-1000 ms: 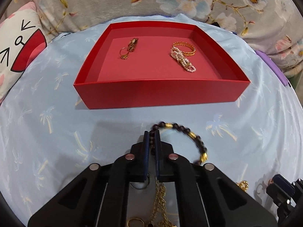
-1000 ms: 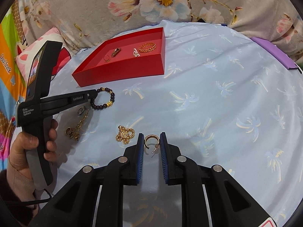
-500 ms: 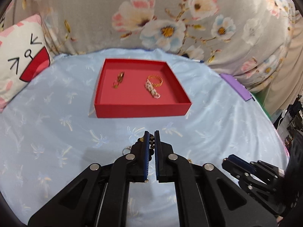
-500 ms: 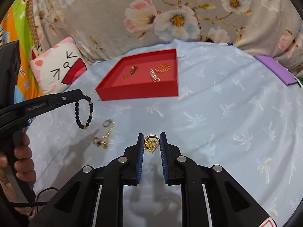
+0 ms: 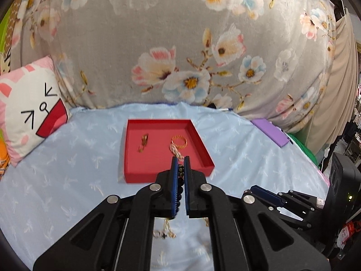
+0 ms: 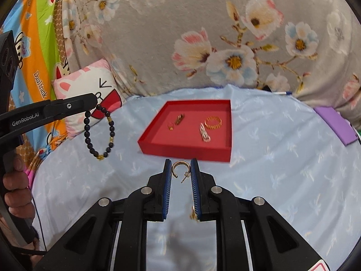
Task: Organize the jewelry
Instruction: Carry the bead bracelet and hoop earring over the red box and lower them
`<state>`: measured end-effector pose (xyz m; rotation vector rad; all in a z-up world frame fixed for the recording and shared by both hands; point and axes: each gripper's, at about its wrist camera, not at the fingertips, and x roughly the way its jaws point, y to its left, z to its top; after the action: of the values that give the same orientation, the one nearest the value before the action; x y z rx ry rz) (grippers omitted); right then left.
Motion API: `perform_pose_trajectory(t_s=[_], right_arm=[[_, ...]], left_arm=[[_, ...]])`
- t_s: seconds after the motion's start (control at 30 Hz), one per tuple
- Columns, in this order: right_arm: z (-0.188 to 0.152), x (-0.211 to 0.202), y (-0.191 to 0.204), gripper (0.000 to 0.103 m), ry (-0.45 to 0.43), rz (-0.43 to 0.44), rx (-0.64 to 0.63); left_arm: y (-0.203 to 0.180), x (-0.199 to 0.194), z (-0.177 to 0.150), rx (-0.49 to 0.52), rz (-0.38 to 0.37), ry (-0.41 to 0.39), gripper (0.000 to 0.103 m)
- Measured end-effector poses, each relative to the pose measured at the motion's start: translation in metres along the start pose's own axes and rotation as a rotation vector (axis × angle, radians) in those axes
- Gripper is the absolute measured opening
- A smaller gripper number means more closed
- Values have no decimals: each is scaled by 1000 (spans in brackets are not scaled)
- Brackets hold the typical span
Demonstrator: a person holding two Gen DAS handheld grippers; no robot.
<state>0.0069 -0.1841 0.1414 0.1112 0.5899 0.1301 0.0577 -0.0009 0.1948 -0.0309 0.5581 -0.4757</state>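
My left gripper is shut on a black bead bracelet with gold spacers, held high above the blue sheet; in the right wrist view the bracelet hangs from its tip. My right gripper is shut on a gold hoop earring, lifted near the front wall of the red tray. The red tray holds a gold ring bracelet, a pearl piece and small gold pieces.
A gold chain with rings lies on the sheet below my left gripper. A gold pendant lies under my right gripper. A cat pillow is at the left, a purple pad at the right, a floral cushion behind.
Both grippers rose well above the sheet with their pieces. The bracelet left the sheet and now hangs free. The tray looks smaller and farther in both views.
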Motion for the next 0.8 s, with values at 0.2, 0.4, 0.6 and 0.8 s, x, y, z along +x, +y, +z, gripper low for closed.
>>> perform_pose_trajectory(t_s=[0.2, 0.4, 0.6, 0.8], right_arm=[[46, 42, -6, 16, -6, 27, 18], [69, 107, -10, 16, 46, 41, 27], [67, 179, -18, 16, 138, 41, 43], [58, 226, -25, 16, 206, 24, 54]], left_arm=[[7, 31, 35, 12, 27, -31, 4], [20, 94, 50, 17, 70, 22, 4], [47, 155, 44, -17, 110, 93, 4], [68, 201, 34, -41, 137, 160, 4]])
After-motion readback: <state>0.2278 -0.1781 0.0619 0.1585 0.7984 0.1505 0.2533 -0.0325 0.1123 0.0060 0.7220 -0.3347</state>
